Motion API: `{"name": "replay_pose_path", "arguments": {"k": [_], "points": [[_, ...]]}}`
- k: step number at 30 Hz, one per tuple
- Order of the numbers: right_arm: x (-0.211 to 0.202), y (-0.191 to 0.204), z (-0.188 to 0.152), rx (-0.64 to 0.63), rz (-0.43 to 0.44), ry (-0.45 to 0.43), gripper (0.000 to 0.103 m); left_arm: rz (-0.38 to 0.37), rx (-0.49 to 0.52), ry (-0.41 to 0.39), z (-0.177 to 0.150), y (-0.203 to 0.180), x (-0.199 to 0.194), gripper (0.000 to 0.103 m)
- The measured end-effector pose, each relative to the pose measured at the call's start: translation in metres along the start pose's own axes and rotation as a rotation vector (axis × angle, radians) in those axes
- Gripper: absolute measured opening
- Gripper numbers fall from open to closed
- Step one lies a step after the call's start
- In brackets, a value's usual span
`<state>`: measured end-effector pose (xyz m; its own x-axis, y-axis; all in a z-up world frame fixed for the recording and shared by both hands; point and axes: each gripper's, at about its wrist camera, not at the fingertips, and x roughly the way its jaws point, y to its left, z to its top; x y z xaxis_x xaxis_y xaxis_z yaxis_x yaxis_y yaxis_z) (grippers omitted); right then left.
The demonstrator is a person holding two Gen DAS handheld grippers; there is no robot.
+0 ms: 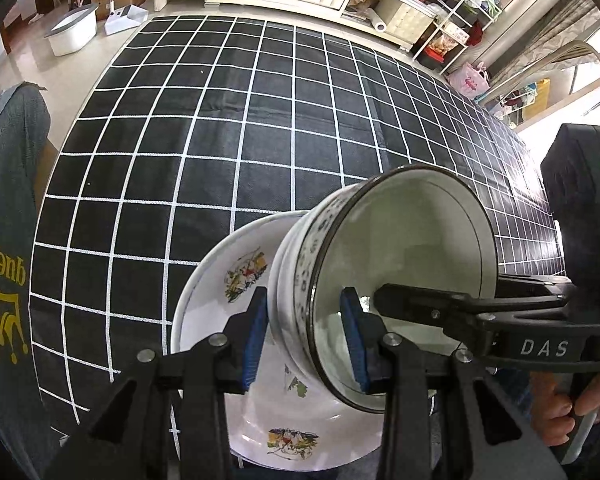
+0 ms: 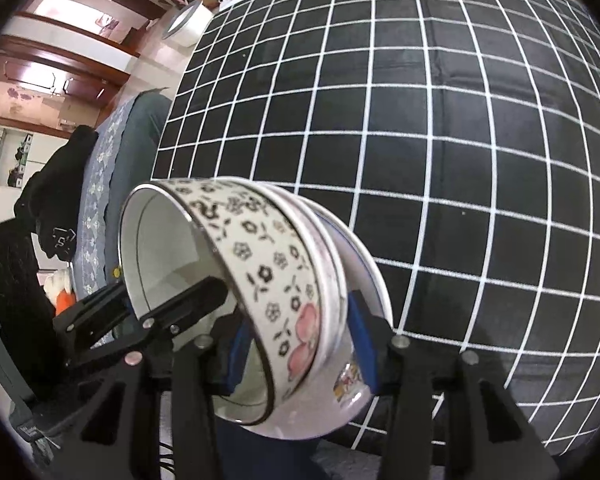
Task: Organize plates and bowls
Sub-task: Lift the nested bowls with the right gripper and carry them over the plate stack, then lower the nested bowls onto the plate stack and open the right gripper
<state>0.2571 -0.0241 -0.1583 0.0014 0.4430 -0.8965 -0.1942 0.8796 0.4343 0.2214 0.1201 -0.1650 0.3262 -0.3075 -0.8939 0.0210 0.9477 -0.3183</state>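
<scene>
A white bowl with black flower print (image 1: 404, 256) sits tilted on its side against a white plate with cartoon pictures (image 1: 228, 280). My left gripper (image 1: 306, 340) is shut on the bowl's wall, one blue pad outside and one inside. My right gripper (image 2: 300, 344) is shut on the same bowl (image 2: 260, 264) from the other side, with the plate (image 2: 360, 264) behind it. The right gripper's fingers (image 1: 440, 304) reach into the bowl in the left wrist view. The stack hangs over the table's near edge.
A black tablecloth with a white grid (image 1: 260, 120) covers the table. A chair with grey cloth (image 1: 8, 240) stands at the left edge. A white tub (image 1: 72, 32) sits on the floor beyond. Shelves and clutter line the far wall.
</scene>
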Motion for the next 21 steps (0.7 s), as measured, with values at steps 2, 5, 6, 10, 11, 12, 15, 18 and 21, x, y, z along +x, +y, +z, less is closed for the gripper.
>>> {"name": "replay_pose_path", "arguments": {"k": [2, 5, 6, 10, 11, 12, 15, 18, 21], "points": [[-0.003, 0.001, 0.000, -0.009, -0.005, -0.019, 0.050, -0.001, 0.000, 0.001, 0.000, 0.000, 0.000, 0.034], [-0.012, 0.004, 0.000, -0.029, -0.026, -0.054, 0.050, 0.009, -0.009, -0.006, 0.000, 0.002, 0.000, 0.034], [-0.015, 0.005, 0.000, -0.040, -0.035, -0.063, 0.050, 0.005, -0.015, -0.007, -0.001, 0.004, 0.000, 0.034], [-0.021, 0.006, -0.002, -0.066, -0.065, -0.087, 0.050, 0.025, -0.022, -0.013, -0.003, 0.005, -0.001, 0.035], [-0.021, 0.005, -0.003, -0.063, -0.066, -0.090, 0.050, 0.040, -0.020, -0.016, -0.004, 0.004, -0.002, 0.038], [-0.023, 0.004, -0.004, -0.061, -0.067, -0.093, 0.050, 0.051, -0.019, -0.020, -0.006, 0.003, -0.003, 0.039], [-0.029, 0.005, -0.008, -0.078, -0.090, -0.120, 0.050, 0.090, -0.010, -0.043, -0.011, -0.001, -0.011, 0.040], [-0.038, 0.009, -0.013, -0.108, -0.123, -0.165, 0.050, 0.119, 0.006, -0.074, -0.013, -0.007, -0.024, 0.040], [-0.050, 0.014, -0.018, -0.128, -0.129, -0.212, 0.050, 0.141, 0.010, -0.100, -0.015, -0.010, -0.035, 0.040]]}}
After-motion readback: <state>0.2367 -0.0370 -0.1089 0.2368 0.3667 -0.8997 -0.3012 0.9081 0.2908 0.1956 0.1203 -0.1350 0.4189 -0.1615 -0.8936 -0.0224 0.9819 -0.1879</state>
